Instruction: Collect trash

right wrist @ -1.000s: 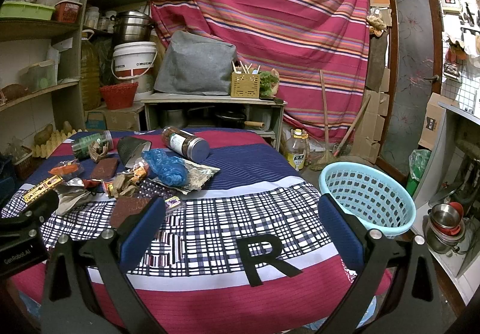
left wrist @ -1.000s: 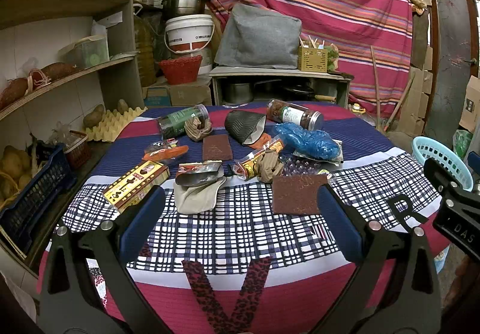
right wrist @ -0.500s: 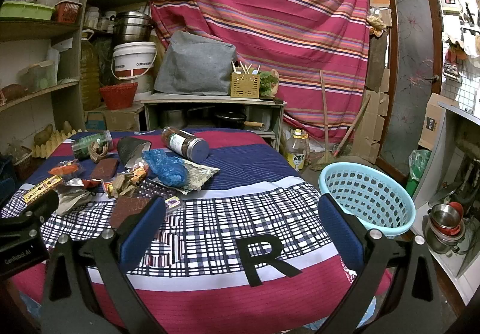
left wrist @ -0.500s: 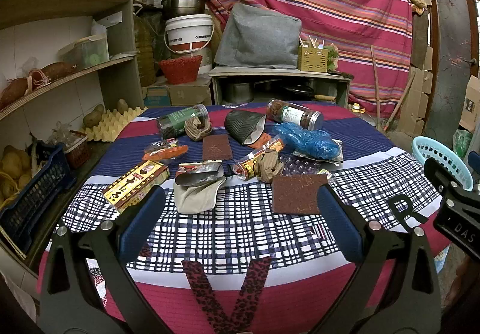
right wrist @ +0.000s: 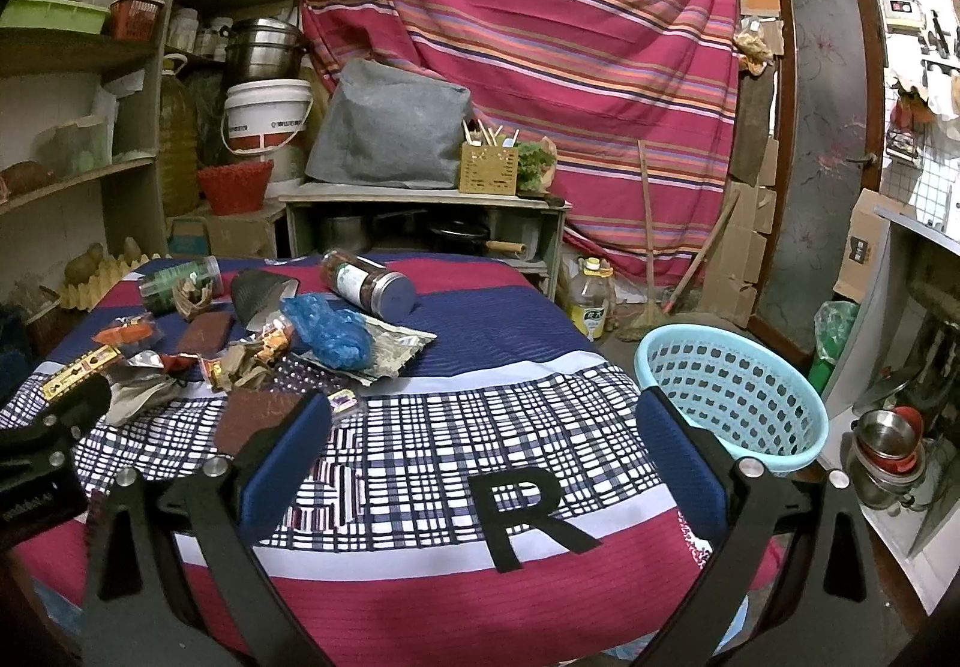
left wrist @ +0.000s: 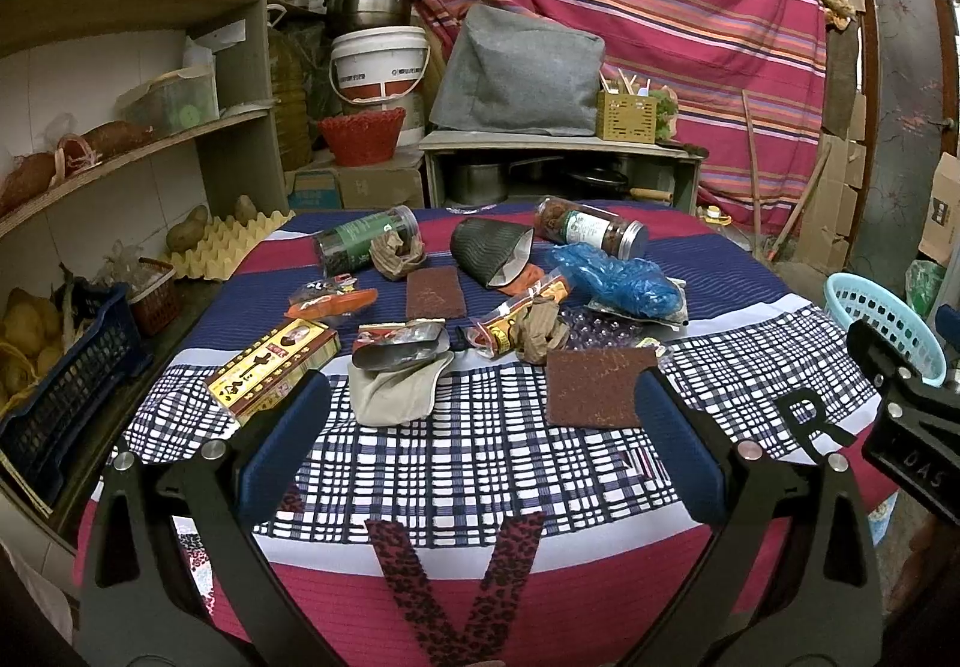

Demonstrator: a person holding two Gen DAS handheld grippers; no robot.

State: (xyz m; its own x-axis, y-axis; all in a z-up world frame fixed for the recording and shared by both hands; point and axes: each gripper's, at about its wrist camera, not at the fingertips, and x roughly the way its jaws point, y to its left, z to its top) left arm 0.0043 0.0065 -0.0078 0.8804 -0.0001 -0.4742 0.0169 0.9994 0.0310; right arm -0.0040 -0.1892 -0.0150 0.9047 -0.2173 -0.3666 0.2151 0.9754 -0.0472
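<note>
Trash lies scattered on the cloth-covered table point(left wrist: 480, 445): a brown scouring pad point(left wrist: 597, 386), a crumpled beige cloth point(left wrist: 393, 388), a yellow box point(left wrist: 273, 367), a blue plastic bag point(left wrist: 624, 286), snack wrappers point(left wrist: 522, 316) and two jars point(left wrist: 591, 234). My left gripper point(left wrist: 480, 445) hovers open near the table's front edge, short of the pile. My right gripper point(right wrist: 480, 445) is open over the table's right part, with the blue bag point(right wrist: 330, 334) and brown pad point(right wrist: 255, 418) to its left. A light-blue basket point(right wrist: 729, 397) stands at the table's right edge.
Shelves with potatoes, crates and tubs point(left wrist: 120, 151) run along the left wall. A low bench with a grey cover point(left wrist: 522, 73) and pots stands behind the table. Cardboard, a broom and a door point(right wrist: 822, 157) are at the right, metal bowls point(right wrist: 888, 436) low right.
</note>
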